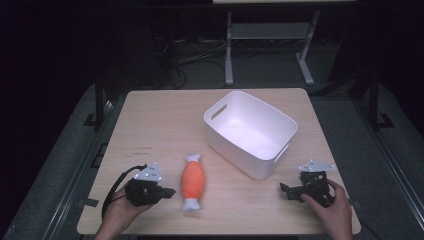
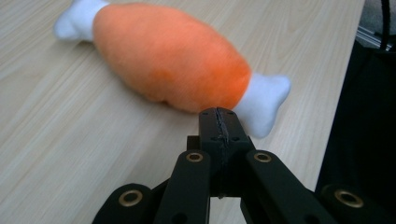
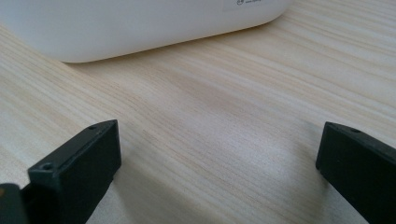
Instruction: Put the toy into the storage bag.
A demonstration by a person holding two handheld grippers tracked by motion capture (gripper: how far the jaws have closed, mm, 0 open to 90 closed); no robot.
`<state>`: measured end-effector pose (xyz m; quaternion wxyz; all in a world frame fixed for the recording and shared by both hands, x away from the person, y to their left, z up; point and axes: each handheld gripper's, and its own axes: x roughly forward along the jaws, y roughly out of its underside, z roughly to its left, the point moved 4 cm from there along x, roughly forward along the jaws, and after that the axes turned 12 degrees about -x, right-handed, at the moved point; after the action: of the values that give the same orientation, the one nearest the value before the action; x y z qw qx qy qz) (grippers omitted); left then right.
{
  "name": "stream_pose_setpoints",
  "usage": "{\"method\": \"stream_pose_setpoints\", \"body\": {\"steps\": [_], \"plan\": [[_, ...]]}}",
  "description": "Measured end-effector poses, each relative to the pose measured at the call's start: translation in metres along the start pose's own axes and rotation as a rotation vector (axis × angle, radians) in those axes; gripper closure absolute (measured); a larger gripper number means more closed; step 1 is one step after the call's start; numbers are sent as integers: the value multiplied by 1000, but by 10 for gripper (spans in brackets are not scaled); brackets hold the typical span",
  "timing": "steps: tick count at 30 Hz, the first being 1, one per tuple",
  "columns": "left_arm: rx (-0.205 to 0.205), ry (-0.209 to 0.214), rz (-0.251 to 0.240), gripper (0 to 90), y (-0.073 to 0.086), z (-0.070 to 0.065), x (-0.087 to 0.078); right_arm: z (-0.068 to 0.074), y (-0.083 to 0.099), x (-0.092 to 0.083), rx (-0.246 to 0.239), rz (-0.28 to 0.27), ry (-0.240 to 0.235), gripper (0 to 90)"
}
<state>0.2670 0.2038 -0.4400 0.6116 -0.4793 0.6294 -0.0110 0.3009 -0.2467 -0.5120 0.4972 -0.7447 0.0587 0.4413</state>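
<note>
An orange plush drumstick toy (image 1: 192,182) with white bone ends lies on the wooden table near its front edge. My left gripper (image 1: 171,191) sits just left of it, held by a hand, pointing at the toy. In the left gripper view the jaws are pressed together with nothing between them, my left gripper (image 2: 219,116) a little short of the plush toy (image 2: 173,56). My right gripper (image 1: 283,190) rests at the front right, held by the other hand. Its jaws stand wide apart over bare wood, my right gripper (image 3: 219,149) facing the tub wall.
A white plastic tub (image 1: 250,131) with handle cut-outs stands at the table's middle right, its wall (image 3: 140,23) close ahead of the right gripper. A table frame and cables are on the dark floor beyond the far edge.
</note>
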Motion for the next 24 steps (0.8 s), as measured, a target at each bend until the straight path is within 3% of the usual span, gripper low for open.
{"method": "stream_pose_setpoints", "body": {"steps": [6, 24], "plan": [[39, 32, 13, 898, -12, -11, 8, 0, 0, 0, 0, 0, 0, 0], [79, 94, 54, 898, -29, -34, 38, 0, 0, 0, 0, 0, 0, 0]]}}
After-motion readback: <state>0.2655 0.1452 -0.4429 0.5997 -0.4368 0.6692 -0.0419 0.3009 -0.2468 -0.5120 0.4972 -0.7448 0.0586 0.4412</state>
